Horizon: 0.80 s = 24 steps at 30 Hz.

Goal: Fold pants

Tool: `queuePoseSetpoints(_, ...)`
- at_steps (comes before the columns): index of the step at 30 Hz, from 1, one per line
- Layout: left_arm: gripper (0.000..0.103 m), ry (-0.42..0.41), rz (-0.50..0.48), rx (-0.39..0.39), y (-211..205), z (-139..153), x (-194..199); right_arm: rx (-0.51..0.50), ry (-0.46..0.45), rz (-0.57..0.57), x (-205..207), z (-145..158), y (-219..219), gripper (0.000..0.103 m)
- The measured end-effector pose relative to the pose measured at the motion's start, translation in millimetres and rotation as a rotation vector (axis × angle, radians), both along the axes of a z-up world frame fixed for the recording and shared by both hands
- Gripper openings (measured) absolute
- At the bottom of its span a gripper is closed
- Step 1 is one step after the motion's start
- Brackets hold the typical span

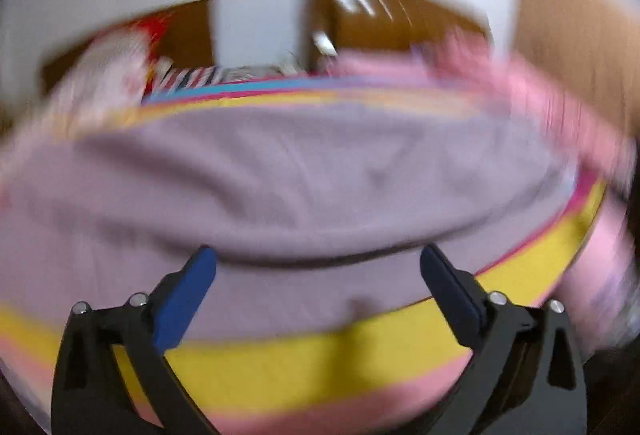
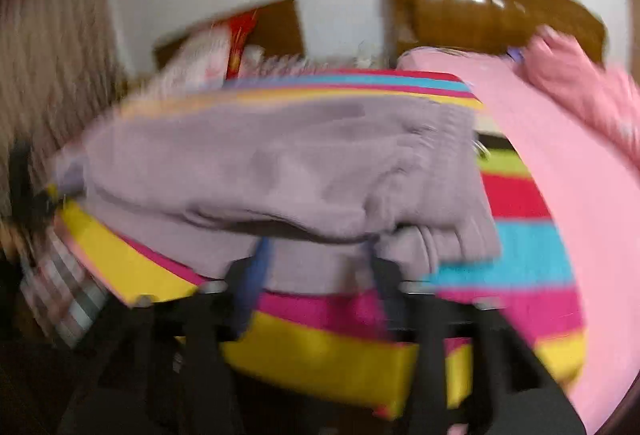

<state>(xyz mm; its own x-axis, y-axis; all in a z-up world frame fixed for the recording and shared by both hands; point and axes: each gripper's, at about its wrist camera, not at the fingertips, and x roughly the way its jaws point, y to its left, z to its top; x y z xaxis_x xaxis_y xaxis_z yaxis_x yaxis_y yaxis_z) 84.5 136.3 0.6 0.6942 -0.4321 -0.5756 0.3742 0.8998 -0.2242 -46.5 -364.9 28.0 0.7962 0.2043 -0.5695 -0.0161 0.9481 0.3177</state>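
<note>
Two claws stand with jaws apart, gripping nothing. Left claw (image 1: 318, 255) and right claw (image 2: 316, 249) sit at the near edge of the mauve pants (image 1: 300, 171), which lie folded on a striped blanket (image 1: 320, 367). Both views are blurred.

Striped bed (image 2: 340, 351): mauve pants (image 2: 280, 163), prob. folded.

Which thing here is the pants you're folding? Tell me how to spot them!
Find the bed with the bright striped cover of yellow, pink, blue and red bands. Lying across the middle of it is one soft, dull lilac-grey bundle: those are the pants, doubled over with a ribbed edge at the right. Everything around them is loud or plain pink, like the pink blanket beside them; only the pants are muted purple-grey.
</note>
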Motion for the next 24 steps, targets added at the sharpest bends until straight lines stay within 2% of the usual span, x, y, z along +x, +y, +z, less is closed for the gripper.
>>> queuePoseSetpoints(1,0.101,0.062,0.026,-0.118,10.4,-4.2,-3.0,0.047,-0.015,-0.009,-4.3,-0.2,-5.7,0.09)
queuePoseSetpoints(2,0.101,0.125,0.028,-0.183,14.9,-8.1,-1.6,0.085,-0.028,-0.014,-4.3,0.6,-11.5,0.08)
queuePoseSetpoints(3,0.101,0.179,0.029,-0.223,18.2,-12.7,0.7,0.11,-0.028,-0.035,-2.0,1.1,-16.4,0.077)
queuePoseSetpoints(4,0.101,0.195,0.043,-0.241,20.4,-14.6,-0.8,0.122,-0.024,-0.048,5.2,4.3,-19.3,0.077)
queuePoseSetpoints(8,0.101,0.113,0.115,-0.262,24.1,-6.4,-3.7,0.206,0.004,-0.059,29.3,-1.0,-17.2,0.071)
queuePoseSetpoints(10,0.101,0.117,0.114,-0.287,27.9,-6.9,4.7,0.222,0.061,-0.075,38.2,-13.7,-14.5,0.066)
queuePoseSetpoints(12,0.101,0.118,0.111,-0.279,26.1,-6.4,3.0,0.269,0.142,-0.124,48.8,-26.9,-14.2,0.065)
queuePoseSetpoints(16,0.101,0.094,0.113,-0.232,31.0,-7.0,-8.7,0.356,0.166,-0.176,57.6,-31.4,-20.0,0.065)
queuePoseSetpoints(19,0.101,0.1,0.111,-0.252,32.9,-6.3,-6.5,0.377,0.154,-0.193,64.6,-28.3,-23.4,0.064)
queuePoseSetpoints(22,0.101,0.111,0.118,-0.299,43.1,-5.3,-3.8,0.394,0.152,-0.208,66.5,-34.4,-25.4,0.051)
queuePoseSetpoints(24,0.101,0.13,0.119,-0.345,49.7,-5.6,0.4,0.372,0.157,-0.208,65.4,-37.1,-22.9,0.047)
